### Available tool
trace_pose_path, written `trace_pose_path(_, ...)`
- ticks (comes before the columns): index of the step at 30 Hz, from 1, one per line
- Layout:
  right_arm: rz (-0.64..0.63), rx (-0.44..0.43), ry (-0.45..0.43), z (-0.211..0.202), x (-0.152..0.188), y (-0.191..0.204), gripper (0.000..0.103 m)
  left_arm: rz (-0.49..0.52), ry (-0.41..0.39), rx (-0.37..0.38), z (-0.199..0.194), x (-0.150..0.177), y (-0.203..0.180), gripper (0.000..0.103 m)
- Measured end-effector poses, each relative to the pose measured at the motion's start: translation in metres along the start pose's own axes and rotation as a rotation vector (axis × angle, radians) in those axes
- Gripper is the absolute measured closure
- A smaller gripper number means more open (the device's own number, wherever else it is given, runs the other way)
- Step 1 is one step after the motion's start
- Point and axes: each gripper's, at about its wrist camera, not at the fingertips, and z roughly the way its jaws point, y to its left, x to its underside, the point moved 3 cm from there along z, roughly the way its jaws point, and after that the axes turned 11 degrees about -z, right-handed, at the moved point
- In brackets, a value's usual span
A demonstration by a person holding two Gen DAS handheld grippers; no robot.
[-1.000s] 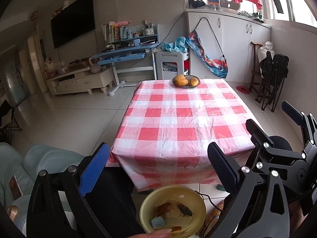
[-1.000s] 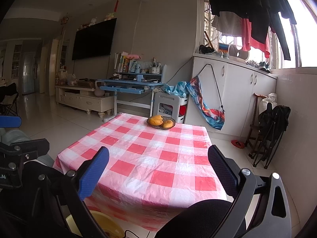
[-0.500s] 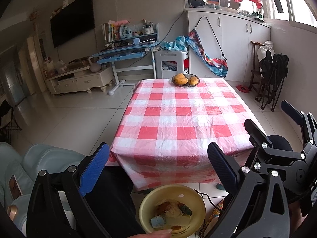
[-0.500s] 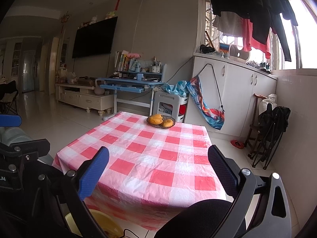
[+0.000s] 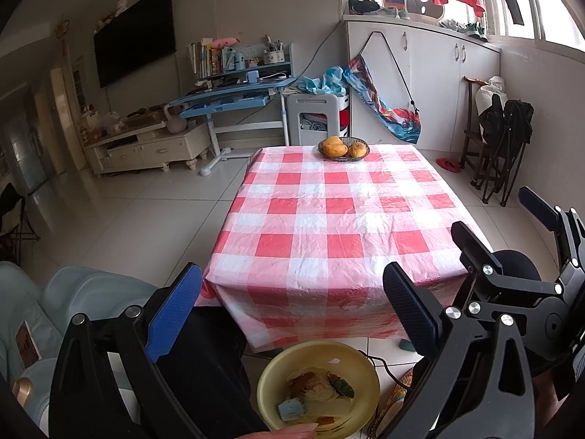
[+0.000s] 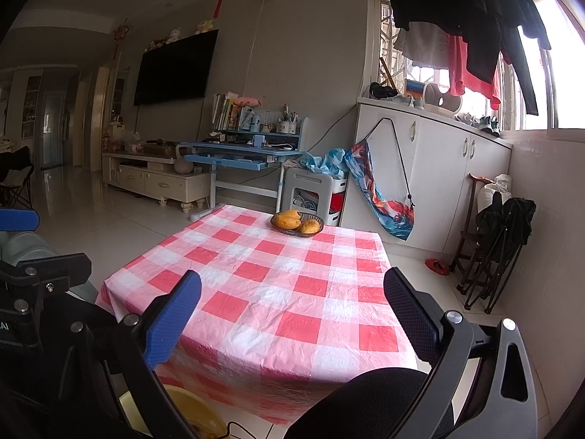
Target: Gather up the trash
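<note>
Grippers: left gripper (image 5: 292,307) and right gripper (image 6: 292,307), jaws wide, empty.
Basin: yellow basin (image 5: 360,362) with scraps, on floor below table (image 5: 329,226).
Basket: fruit basket (image 5: 343,148) at far edge.

Living room, white tiled floor (image 5: 120,219) reflecting daylight. Wall-mounted television (image 6: 175,69) hanging upper left; blue desk (image 6: 237,152) standing centre; white cabinets (image 6: 438,168) running along the right under bright windows (image 6: 563,84), with clothes (image 6: 471,18) hanging at upper right.
</note>
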Motion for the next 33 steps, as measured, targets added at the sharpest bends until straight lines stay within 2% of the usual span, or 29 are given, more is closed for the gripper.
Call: trace_pose_path(33,-0.004,0.0,0.001,0.0006,-0.0023,0.0041,0.008,-0.005,0.003,0.002,0.0008,-0.0008,0.0015,0.007)
